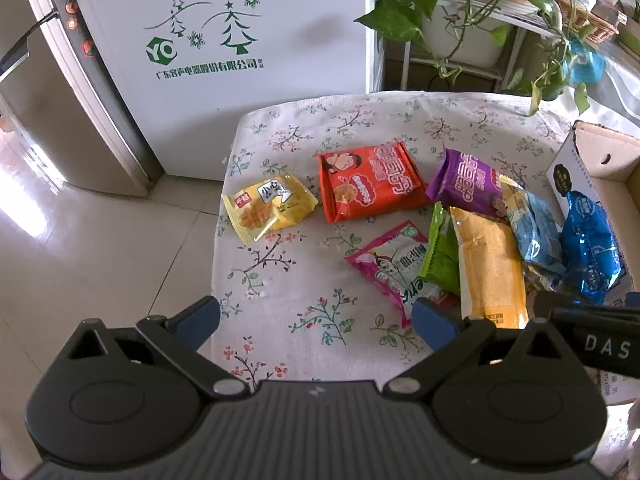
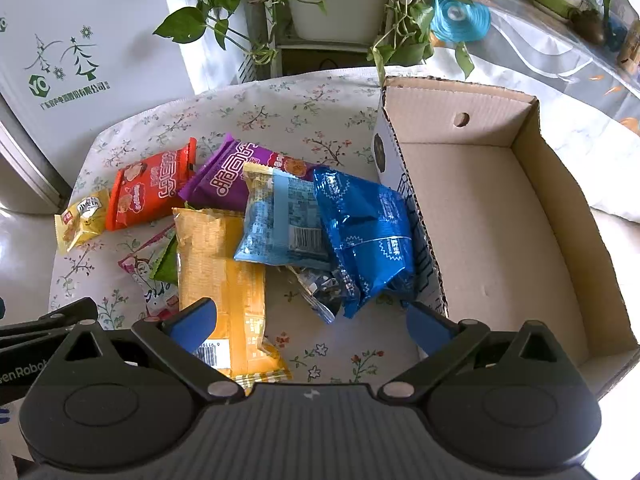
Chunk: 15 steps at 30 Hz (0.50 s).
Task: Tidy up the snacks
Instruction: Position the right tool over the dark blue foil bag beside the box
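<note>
The left hand-held gripper (image 1: 316,316) hovered above the near part of the table (image 1: 280,280), which was covered with a flowered cloth. Its blue fingers were spread wide and nothing was between them. The right hand-held gripper (image 2: 312,322) was also wide open and held nothing; it hung over the near end of the snack pile, with its left finger above the orange-yellow packet (image 2: 222,280).

The snacks were lying on the cloth, not in the box. A small yellow packet (image 1: 268,208) lay apart at the left. Just beside it, to the right, was the red packet (image 1: 370,184), and next to that the purple packet (image 1: 464,182). In front of these lay a pink and white packet (image 1: 394,268), with a green packet (image 1: 442,252) partly on top of it. The orange-yellow packet overlapped the green one. Further right, a light blue packet (image 2: 280,224) rested partly on the purple one, and a shiny dark blue packet (image 2: 368,232) leaned against the outer wall of the cardboard box (image 2: 500,208). Under the two blue packets a small crumpled wrapper (image 2: 320,284) showed; its kind I could not tell.

The box stood at the right edge of the table, open at the top, and its inside showed only bare cardboard. Behind the table stood a white refrigerator (image 1: 224,40) with green printed trees, and a potted plant (image 2: 332,4) with hanging vines on a rack.
</note>
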Motion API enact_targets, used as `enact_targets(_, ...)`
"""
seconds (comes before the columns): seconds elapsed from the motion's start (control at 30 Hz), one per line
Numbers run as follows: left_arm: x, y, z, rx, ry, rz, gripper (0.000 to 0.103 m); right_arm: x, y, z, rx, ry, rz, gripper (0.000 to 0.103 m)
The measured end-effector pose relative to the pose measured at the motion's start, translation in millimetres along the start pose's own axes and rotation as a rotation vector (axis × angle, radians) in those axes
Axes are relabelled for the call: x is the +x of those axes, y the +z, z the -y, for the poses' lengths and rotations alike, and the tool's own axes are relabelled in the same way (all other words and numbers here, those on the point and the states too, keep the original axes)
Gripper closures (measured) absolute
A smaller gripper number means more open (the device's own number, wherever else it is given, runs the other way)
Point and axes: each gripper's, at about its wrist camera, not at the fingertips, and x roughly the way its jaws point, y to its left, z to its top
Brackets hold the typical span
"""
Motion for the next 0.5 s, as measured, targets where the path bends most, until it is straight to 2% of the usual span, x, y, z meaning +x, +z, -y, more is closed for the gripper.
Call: enact_targets(0.5,3.0,-1.8,-0.3,0.004,0.011,-0.005,0.002,1.6,-0.3,-1.5,-0.008,0.0,-0.001,0.0)
